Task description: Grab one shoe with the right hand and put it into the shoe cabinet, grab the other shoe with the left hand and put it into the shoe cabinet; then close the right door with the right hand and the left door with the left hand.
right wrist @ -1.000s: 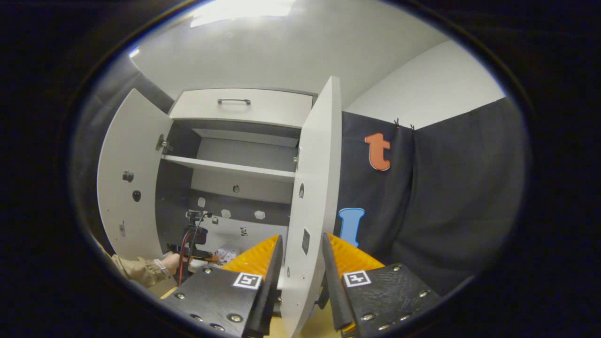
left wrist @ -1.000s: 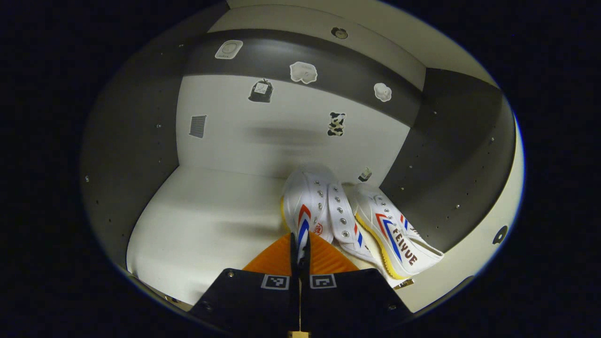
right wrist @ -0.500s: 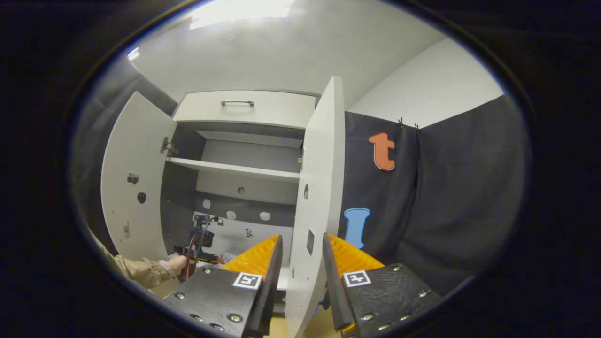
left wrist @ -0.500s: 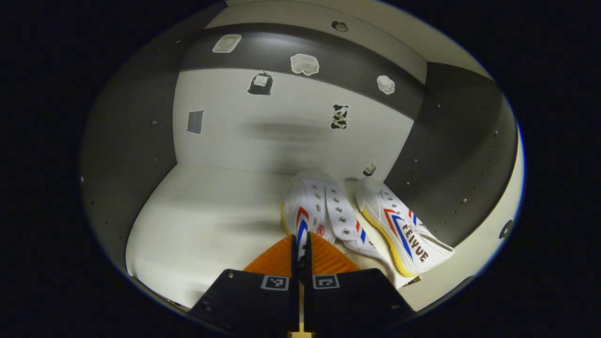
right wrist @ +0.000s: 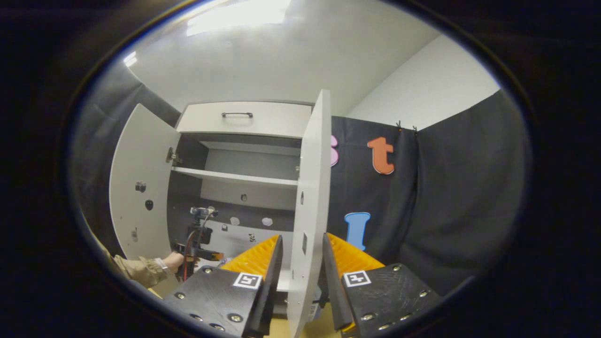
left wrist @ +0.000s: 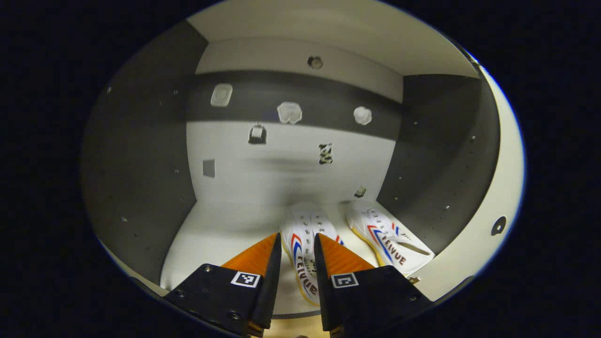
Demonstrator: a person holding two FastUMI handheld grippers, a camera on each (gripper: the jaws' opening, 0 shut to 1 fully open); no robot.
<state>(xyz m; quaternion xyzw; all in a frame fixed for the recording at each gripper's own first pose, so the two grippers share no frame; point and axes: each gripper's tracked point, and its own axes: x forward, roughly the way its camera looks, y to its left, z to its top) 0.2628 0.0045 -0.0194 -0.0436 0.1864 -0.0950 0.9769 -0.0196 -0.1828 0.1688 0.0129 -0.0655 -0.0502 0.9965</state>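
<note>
Two white shoes with red and blue stripes lie side by side on the cabinet's bottom shelf (left wrist: 220, 230). The nearer shoe (left wrist: 304, 263) points toward the back wall, and the other shoe (left wrist: 387, 237) lies to its right by the side wall. My left gripper (left wrist: 296, 237) is open, its fingers standing either side of the nearer shoe's heel without pressing it. My right gripper (right wrist: 302, 237) is open, with the edge of the open right door (right wrist: 310, 188) between its fingers. The left door (right wrist: 141, 188) also stands open.
Several small stickers dot the cabinet's back wall (left wrist: 291, 159). A shelf (right wrist: 235, 177) crosses the cabinet above, with a drawer (right wrist: 244, 117) on top. A sleeved hand (right wrist: 150, 270) holds the left gripper (right wrist: 197, 234) at the cabinet's mouth.
My left gripper has opened and let go of the nearer shoe, then drawn back. The shoe now rests on the bottom shelf. My right gripper stays astride the right door's edge.
</note>
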